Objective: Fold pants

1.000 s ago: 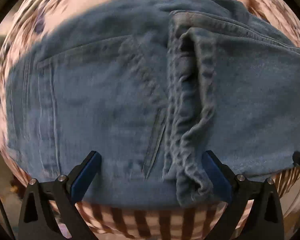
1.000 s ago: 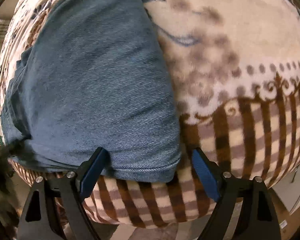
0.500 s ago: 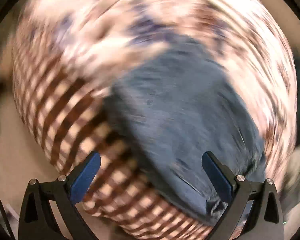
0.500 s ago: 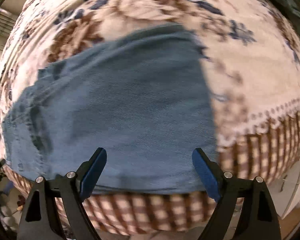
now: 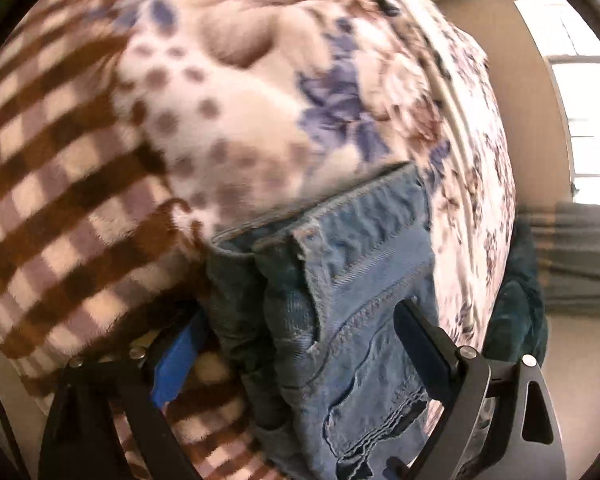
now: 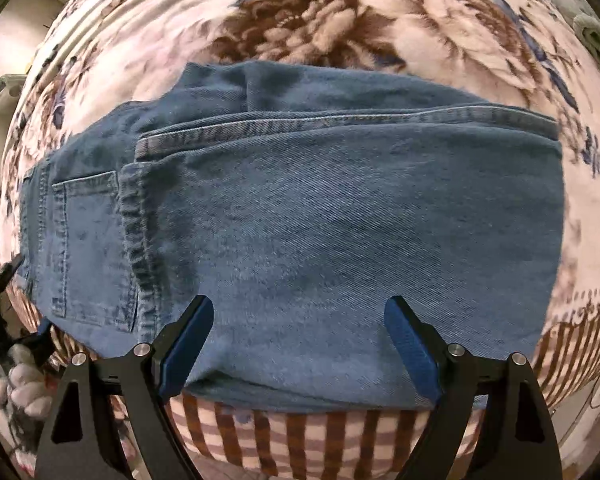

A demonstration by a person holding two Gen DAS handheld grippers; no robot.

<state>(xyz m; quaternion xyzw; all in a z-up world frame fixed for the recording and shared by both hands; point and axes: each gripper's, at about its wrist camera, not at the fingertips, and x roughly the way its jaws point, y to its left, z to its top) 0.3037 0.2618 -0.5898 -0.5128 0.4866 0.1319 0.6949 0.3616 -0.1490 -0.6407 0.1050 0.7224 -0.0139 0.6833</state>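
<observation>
On my left wrist camera, the left gripper (image 5: 296,344) sits low over the waistband end of the jeans (image 5: 364,304). Its jaws are closing, with the bunched denim between them. The right-hand finger (image 5: 424,344) lies on top of the cloth, along the stitched seam, while the blue pad of the left-hand finger (image 5: 176,364) stands just beside the dark folded edge; I cannot tell whether either pad presses the fabric. The jeans lie on a fleece blanket (image 5: 220,120), cream with brown spots and blue flowers, turning to a brown check (image 5: 60,200) toward the left edge. On the far right I see a bright window (image 5: 580,88) and something dark teal (image 5: 516,312) beyond the bed's edge.

On my right wrist camera, the right gripper (image 6: 300,344) points down over the folded jeans (image 6: 340,220), jaws spread wide and gripping nothing. The denim's near edge runs between the two blue pads, but both fingers (image 6: 412,344) stand clear of it at the sides. The jeans lie crosswise as a broad folded slab, with the hemmed leg ends (image 6: 140,220) laid over the seat and a back pocket (image 6: 88,240) showing at the left. Around them spreads the same blanket (image 6: 340,20), big brown flowers above, the brown check (image 6: 300,432) along the near edge. At the far left, a dark shape I take for the other gripper (image 6: 4,280) reaches the waistband end.
</observation>
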